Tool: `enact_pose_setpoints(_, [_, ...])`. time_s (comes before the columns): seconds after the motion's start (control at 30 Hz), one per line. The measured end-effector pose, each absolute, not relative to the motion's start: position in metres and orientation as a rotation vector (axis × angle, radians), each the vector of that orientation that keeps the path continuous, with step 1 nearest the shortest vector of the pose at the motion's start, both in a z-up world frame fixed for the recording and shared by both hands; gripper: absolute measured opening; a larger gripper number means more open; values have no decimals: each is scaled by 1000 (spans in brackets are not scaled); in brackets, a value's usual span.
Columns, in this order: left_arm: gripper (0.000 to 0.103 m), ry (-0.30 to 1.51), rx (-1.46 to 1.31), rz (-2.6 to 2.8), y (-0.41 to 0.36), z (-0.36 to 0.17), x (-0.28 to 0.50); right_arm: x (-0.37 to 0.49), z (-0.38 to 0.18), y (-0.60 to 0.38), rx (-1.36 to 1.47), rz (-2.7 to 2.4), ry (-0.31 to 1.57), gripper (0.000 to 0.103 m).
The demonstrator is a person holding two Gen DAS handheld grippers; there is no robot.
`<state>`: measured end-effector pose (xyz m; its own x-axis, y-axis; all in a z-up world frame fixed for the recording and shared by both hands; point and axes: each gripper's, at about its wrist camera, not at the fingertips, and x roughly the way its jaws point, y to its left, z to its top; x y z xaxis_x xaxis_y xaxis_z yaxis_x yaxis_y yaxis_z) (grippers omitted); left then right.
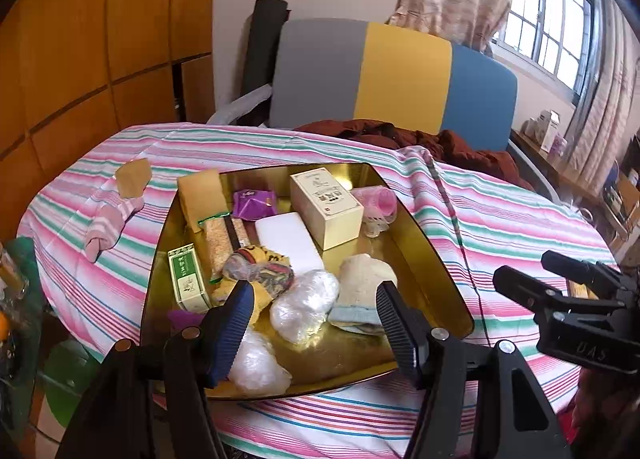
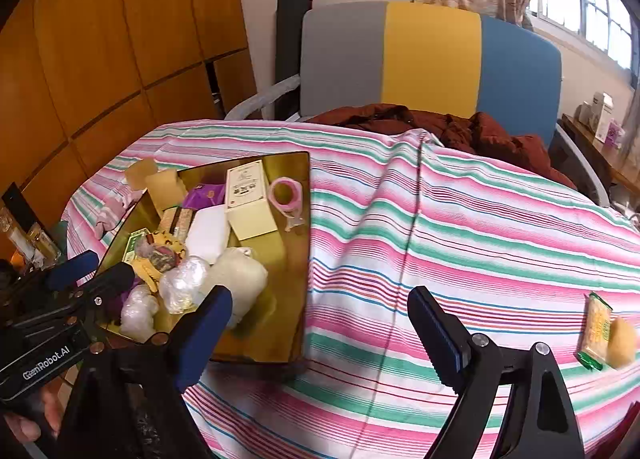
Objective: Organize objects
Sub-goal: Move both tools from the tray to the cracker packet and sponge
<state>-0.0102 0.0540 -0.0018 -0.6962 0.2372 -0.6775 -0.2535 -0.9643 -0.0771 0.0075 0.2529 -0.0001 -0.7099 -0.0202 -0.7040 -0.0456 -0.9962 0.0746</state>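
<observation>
My left gripper hangs with its fingers spread wide and empty over the near end of the gold tray. Between them lie a clear plastic bundle and a cream sock; just beyond my left finger stands a green box, its print too small to read. My right gripper is also parted, holding nothing, above the striped cloth. "GenRobot.AI" shows on the left gripper's body. A snack packet lies right of my right finger.

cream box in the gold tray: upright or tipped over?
Tipped. The cream box lies on a long side in the gold tray, printed face up, beside the white block.
</observation>
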Motion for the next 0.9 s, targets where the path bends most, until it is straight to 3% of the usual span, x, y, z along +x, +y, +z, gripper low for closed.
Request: enact_pose_setpoints(0.9, [65,231,-965,2521,126,7,-11,42,0,408,-1133,2561,359,94])
